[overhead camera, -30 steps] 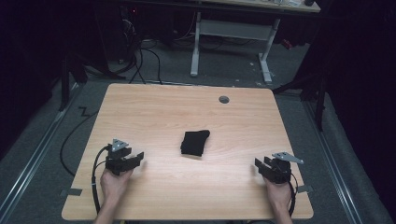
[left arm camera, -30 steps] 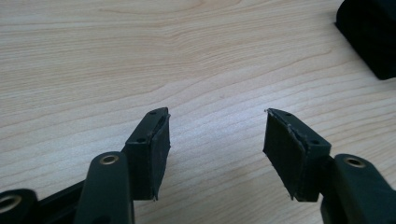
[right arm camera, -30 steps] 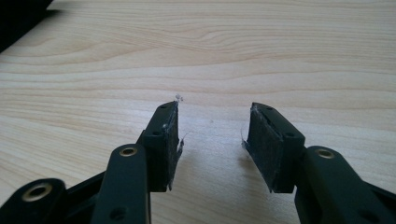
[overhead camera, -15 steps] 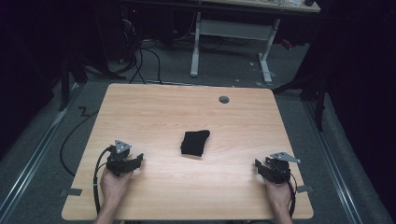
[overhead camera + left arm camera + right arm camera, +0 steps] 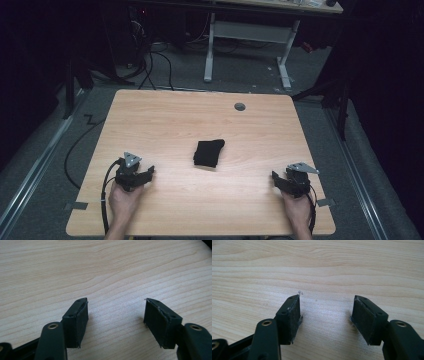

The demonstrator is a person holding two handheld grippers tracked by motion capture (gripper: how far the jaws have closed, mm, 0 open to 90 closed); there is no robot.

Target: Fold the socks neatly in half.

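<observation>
high view: a black cloth (image 5: 209,153) lies mid-counter (image 5: 170,115), ahead of both grippers and between them, its long axis running away from the person. left gripper (image 5: 134,173) and right gripper (image 5: 291,181) sit about equally far from it.

left gripper view: its jaws have just been opening, nothing between them, bare counter ahead.

right gripper view: its jaws likewise, just spread wide and empty.

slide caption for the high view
Both open grippers, left and right, rest on the table flanking a black cloth.
</observation>
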